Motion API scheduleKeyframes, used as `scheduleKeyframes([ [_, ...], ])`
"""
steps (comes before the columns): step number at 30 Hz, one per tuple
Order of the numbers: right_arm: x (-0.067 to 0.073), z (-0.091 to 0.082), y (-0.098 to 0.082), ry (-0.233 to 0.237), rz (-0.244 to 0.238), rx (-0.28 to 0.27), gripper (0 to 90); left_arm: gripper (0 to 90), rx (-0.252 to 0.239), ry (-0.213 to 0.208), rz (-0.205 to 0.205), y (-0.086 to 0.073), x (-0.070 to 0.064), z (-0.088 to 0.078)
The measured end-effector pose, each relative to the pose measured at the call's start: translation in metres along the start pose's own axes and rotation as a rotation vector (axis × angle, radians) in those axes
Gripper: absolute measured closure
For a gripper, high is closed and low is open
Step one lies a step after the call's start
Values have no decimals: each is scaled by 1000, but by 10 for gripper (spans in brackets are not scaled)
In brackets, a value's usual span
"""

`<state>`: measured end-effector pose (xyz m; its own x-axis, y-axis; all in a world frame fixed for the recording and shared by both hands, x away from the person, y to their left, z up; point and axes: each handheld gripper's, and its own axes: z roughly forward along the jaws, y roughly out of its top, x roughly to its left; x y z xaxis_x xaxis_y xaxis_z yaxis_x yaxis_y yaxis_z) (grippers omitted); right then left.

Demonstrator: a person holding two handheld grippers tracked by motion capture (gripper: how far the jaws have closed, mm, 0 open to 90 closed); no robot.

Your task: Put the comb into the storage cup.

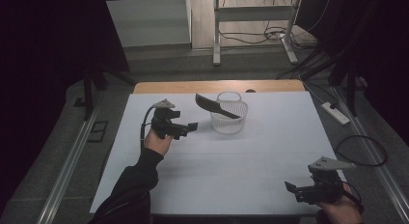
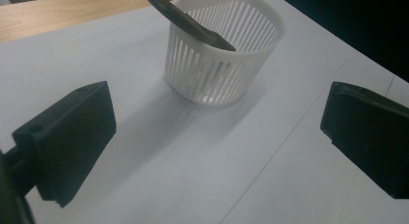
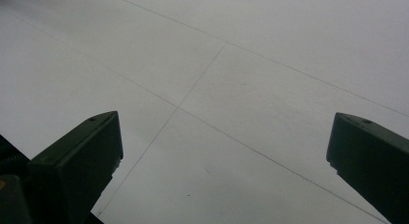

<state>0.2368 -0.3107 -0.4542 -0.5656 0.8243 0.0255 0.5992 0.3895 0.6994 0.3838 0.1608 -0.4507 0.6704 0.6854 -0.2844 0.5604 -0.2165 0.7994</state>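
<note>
Comb propped across the basket rim: take it by the free end

Comb first: it is a dark, flat, thin piece, lying tilted across the white slotted basket just above the centre of the high view. Its toothed end juts out past the rim toward the upper left, and its narrower end dips inside toward the right wall. In the left gripper view the same comb crosses the basket at the top of the frame.

I judge it light and fairly stiff, with smooth plastic faces that could slide between the pads, and teeth that may flex or snag on the slots. The basket looks light too, so a sideways drag would likely pull it along or tip it.

Your left gripper sits left of the basket, near but apart from it, jaws spread wide and holding nothing. Your right gripper waits at the lower right of the frame, well apart, also spread and empty.

Close on the flat faces of the spine at the overhanging end, clear of the teeth, and lift upward.
</note>
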Motion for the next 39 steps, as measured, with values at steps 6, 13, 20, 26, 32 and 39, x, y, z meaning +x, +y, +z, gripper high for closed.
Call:
scheduleKeyframes([
  [6, 0, 0, 0, 4, -2, 2, 0, 0, 0, 10, 11, -3, -4, -5],
  [13, 0, 0, 0, 7, -7, 2, 0, 0, -2, -4, 10, -8, -6, -11],
  [20, 1, 0, 0, 6, -11, -2, 0, 0, -5, 11, 21, -14, -10, -18],
  [26, 1, 0, 1, 6, -13, 0, 0, 0, -10, 18, 35, -18, -13, -25],
  [32, 1, 1, 1, 10, -20, 1, 0, 0, -10, 21, 44, -21, -18, -30],
  [39, 2, 1, 1, 12, -21, 1, 0, 0, -10, 29, 52, -26, -22, -36],
])
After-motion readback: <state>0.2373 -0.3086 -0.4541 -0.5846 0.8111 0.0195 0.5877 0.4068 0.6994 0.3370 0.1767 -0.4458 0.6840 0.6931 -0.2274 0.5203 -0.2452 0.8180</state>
